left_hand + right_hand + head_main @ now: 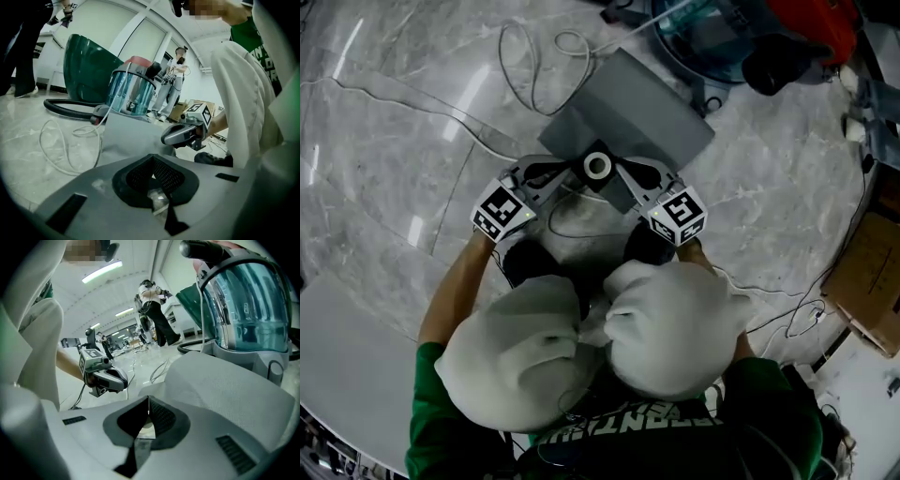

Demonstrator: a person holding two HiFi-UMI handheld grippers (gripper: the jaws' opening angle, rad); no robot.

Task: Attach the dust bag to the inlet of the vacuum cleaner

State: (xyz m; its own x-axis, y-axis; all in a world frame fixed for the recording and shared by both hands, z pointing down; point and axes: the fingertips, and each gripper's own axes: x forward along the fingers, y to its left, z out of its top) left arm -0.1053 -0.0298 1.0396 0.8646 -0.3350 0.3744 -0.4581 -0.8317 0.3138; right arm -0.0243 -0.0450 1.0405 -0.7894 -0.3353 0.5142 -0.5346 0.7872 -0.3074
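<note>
The grey dust bag [628, 117] lies on the marble floor, with its black collar and white-ringed hole [598, 167] at the end nearest me. My left gripper [572, 174] is shut on the collar's left edge and my right gripper [624, 176] on its right edge. In the left gripper view the jaws [152, 165] are closed on a thin sliver, and the bag [131, 138] spreads out beyond them. The right gripper view shows the same for its jaws [148, 405] and the bag [225, 385]. The vacuum cleaner [727, 37], a teal see-through canister with a red top, stands past the bag. Its inlet is not visible.
A white cable [534, 56] loops on the floor left of the bag. A black hose [70, 110] and a green bin [89, 70] lie beyond it. A cardboard box [872, 281] sits at the right. People stand in the background [173, 84]. My knees fill the lower head view.
</note>
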